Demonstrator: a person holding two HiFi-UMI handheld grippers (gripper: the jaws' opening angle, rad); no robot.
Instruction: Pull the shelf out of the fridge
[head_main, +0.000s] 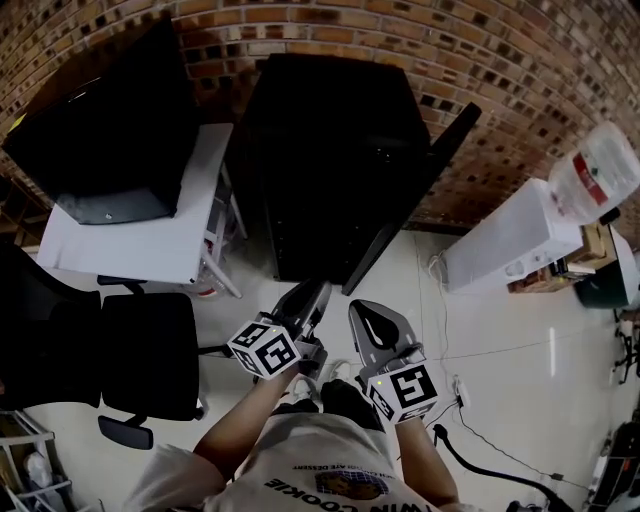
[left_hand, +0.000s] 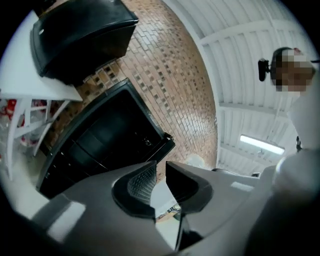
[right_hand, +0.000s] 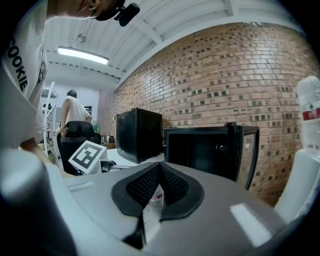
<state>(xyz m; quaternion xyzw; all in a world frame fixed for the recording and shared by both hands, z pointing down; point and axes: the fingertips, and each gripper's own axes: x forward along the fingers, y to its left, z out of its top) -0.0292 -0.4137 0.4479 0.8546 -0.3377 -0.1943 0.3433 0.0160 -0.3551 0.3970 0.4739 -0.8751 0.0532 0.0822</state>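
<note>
A black mini fridge (head_main: 330, 150) stands on the floor against the brick wall, with its door (head_main: 410, 190) swung open to the right. Its inside is dark, and I cannot make out a shelf in it. Both grippers hover low in front of the fridge, apart from it. My left gripper (head_main: 318, 290) points at the opening; its jaws stand a little apart with nothing between them (left_hand: 161, 167). My right gripper (head_main: 362, 308) sits beside it to the right, its jaws touching and empty (right_hand: 160, 167). The fridge (right_hand: 200, 150) and its door (right_hand: 245, 150) show ahead in the right gripper view.
A white table (head_main: 140, 250) at the left carries a big black box (head_main: 110, 120). A black office chair (head_main: 140, 365) stands at my left. A white water dispenser (head_main: 510, 240) with a bottle (head_main: 595, 170) is at the right. Cables (head_main: 480, 460) lie on the floor. A person (right_hand: 75, 112) stands far off.
</note>
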